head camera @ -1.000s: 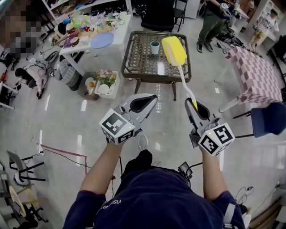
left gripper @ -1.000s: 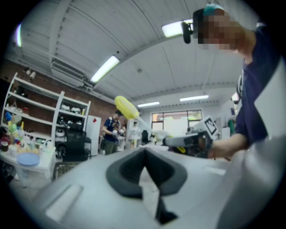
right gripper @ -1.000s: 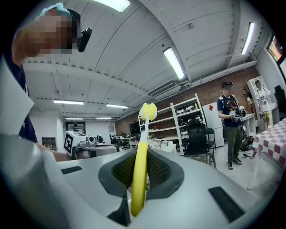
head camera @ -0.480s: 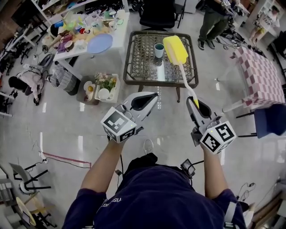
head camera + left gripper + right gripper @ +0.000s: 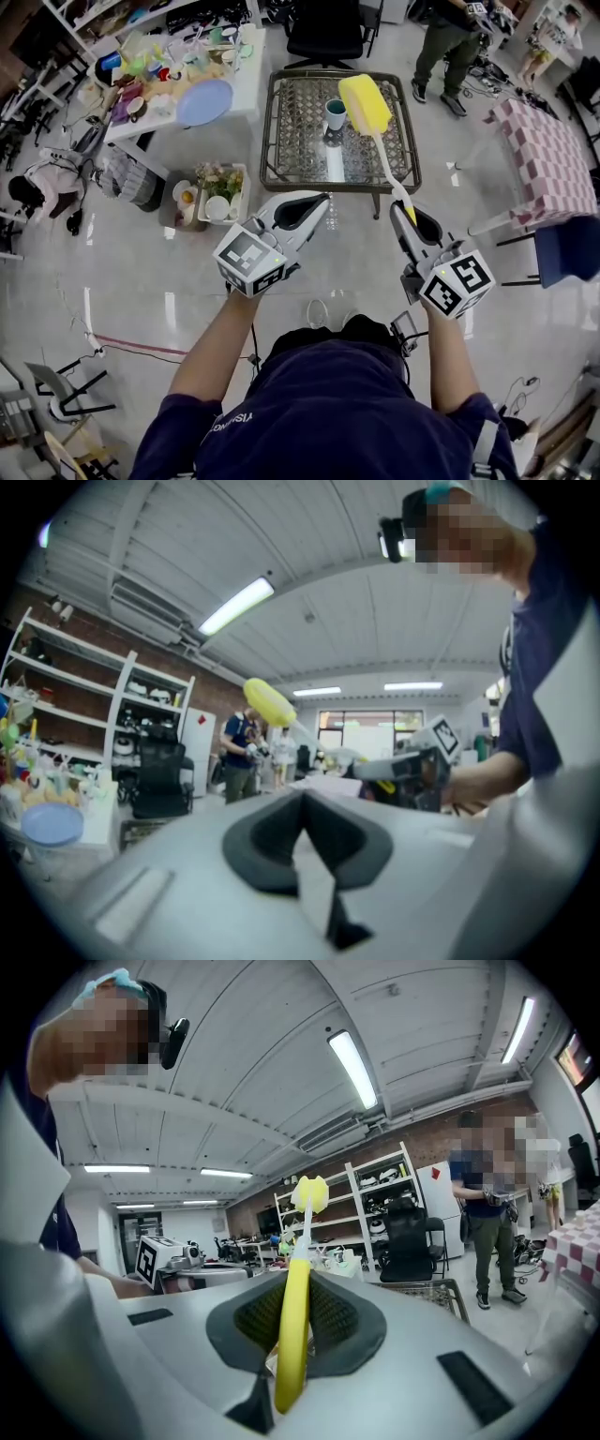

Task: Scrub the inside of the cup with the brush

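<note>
A teal cup point(image 5: 335, 113) stands on the glass-topped wire table point(image 5: 291, 150) ahead of me. My right gripper point(image 5: 410, 217) is shut on the yellow handle of the brush point(image 5: 365, 102), whose yellow sponge head hangs in the air over the table's right part, beside the cup. In the right gripper view the brush point(image 5: 298, 1288) runs up between the pads of the gripper point(image 5: 292, 1321). My left gripper point(image 5: 319, 203) is shut with nothing in it, held level left of the right one; its closed jaws show in the left gripper view point(image 5: 305, 829).
A white table point(image 5: 202, 80) crowded with cups, bottles and a blue plate point(image 5: 203, 101) stands at the back left. A crate of dishes point(image 5: 214, 194) sits on the floor beside it. A checkered table point(image 5: 548, 159) is at right, a black chair point(image 5: 325, 33) behind, a person point(image 5: 446, 42) beyond.
The wire table with the cup has drawn slightly nearer and shifted in view as I step forward. Both grippers keep their pose; the brush stays in the right one.
</note>
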Tool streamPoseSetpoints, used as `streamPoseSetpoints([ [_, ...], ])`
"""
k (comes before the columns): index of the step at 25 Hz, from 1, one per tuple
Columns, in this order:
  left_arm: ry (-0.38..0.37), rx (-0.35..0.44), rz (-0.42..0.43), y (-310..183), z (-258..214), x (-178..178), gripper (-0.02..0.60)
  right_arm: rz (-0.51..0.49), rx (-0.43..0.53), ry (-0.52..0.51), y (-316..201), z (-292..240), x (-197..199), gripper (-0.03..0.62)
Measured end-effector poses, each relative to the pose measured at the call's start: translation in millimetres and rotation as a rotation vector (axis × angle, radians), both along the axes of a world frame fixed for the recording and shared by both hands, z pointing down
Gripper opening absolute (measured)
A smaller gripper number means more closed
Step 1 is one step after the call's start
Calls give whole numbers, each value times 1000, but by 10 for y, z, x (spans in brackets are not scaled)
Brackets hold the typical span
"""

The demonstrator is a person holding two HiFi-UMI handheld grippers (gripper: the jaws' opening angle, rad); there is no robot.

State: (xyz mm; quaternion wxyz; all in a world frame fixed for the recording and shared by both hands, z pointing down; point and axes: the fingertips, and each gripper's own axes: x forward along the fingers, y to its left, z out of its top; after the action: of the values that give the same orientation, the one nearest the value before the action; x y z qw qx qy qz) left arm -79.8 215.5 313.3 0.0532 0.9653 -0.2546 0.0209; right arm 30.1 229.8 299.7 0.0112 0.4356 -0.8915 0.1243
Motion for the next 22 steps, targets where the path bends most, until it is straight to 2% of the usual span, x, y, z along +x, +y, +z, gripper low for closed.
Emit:
streamPoseSetpoints([
  [5, -14, 1, 2, -301, 63, 26, 5, 4, -6, -2, -273, 42, 11, 31],
  [11, -29, -11, -4, -719, 169, 211, 18, -1, -14, -8, -691, 125, 202, 31],
  [22, -49, -52, -69, -1763, 353, 448, 48, -77, -60, -11, -1694, 320, 386, 31],
])
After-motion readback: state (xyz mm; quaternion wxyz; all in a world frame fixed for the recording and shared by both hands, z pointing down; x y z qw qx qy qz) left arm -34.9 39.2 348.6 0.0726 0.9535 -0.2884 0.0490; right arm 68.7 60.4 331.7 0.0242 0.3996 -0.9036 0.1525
